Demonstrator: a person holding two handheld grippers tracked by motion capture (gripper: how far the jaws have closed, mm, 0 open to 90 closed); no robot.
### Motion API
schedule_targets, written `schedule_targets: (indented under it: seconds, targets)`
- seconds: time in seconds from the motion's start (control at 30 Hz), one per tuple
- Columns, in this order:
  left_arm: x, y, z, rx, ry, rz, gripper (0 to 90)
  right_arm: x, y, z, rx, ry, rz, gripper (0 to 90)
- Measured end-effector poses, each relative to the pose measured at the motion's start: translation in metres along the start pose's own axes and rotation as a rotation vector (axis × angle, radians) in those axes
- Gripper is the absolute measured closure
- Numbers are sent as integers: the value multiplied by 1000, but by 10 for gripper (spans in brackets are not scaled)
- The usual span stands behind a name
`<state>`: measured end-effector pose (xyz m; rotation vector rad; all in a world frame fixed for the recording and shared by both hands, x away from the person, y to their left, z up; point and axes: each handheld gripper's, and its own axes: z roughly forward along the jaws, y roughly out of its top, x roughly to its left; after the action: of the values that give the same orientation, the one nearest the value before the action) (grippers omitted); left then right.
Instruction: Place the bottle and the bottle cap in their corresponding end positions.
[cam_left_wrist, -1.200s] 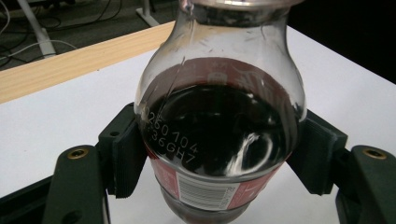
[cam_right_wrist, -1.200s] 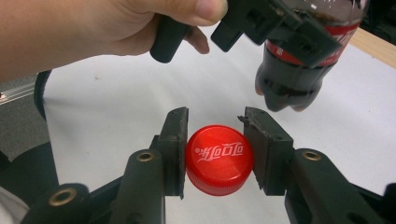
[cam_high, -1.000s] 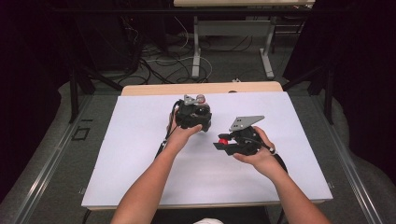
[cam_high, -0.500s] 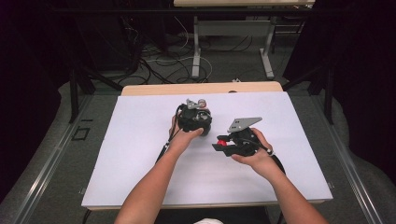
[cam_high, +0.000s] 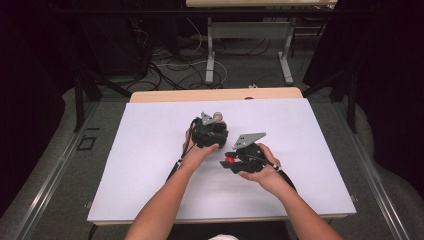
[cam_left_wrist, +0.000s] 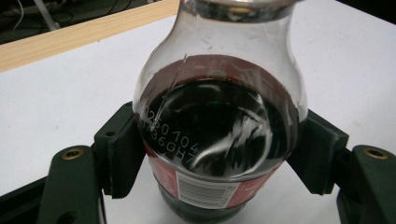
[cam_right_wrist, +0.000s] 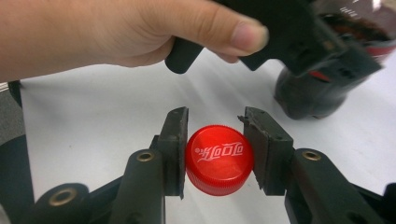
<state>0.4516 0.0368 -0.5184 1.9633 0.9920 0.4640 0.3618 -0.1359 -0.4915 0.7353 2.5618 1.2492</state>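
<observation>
White paper covers the desk (cam_high: 150, 150), where the left gripper (cam_high: 209, 131) clamps its jaws on a cola bottle (cam_left_wrist: 219, 126), steadying it upright, while the right gripper (cam_right_wrist: 217, 140) pinches the red cap (cam_right_wrist: 219, 158) just beside it.

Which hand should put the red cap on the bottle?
Probably the right: the right tool already grips the red cap. The left tool is clamped on the open bottle, holding it upright.
</observation>
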Motion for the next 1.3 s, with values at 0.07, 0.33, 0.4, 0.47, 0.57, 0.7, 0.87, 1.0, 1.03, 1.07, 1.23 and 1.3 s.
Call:
schedule_targets:
  seconds: [0.07,0.33,0.4,0.47,0.57,0.7,0.87,1.0,1.03,1.07,1.23,1.3]
  targets:
    - [1,-1,1,12,-11,-8,270,1,-2,7,6,9,8,609]
    - [1,-1,-2,24,-48,-16,152,0,-17,35,31,15,21,609]
    - [0,-1,-4,23,-56,-22,111,1,-22,39,37,9,28,609]
    - [0,-2,-7,17,-56,-36,72,1,-26,43,40,7,26,609]
    - [1,-4,-9,5,-78,-85,18,2,-33,50,38,19,20,609]
    - [5,-7,-11,6,-79,-85,6,2,-38,59,58,12,10,609]
    - [9,-10,-12,17,-73,-93,6,2,-40,64,73,18,6,609]
    - [11,-13,-12,23,-74,-116,6,1,-39,65,69,30,-2,589]
    - [12,-14,-12,21,-75,-102,6,1,-40,65,69,36,9,544]
    - [13,-14,-14,34,-76,-93,6,0,-40,66,59,35,2,472]
    - [14,-17,-26,14,-91,-123,6,1,-37,54,23,17,22,335]
    - [16,-18,-33,10,-100,-135,5,1,-36,46,-4,35,22,334]
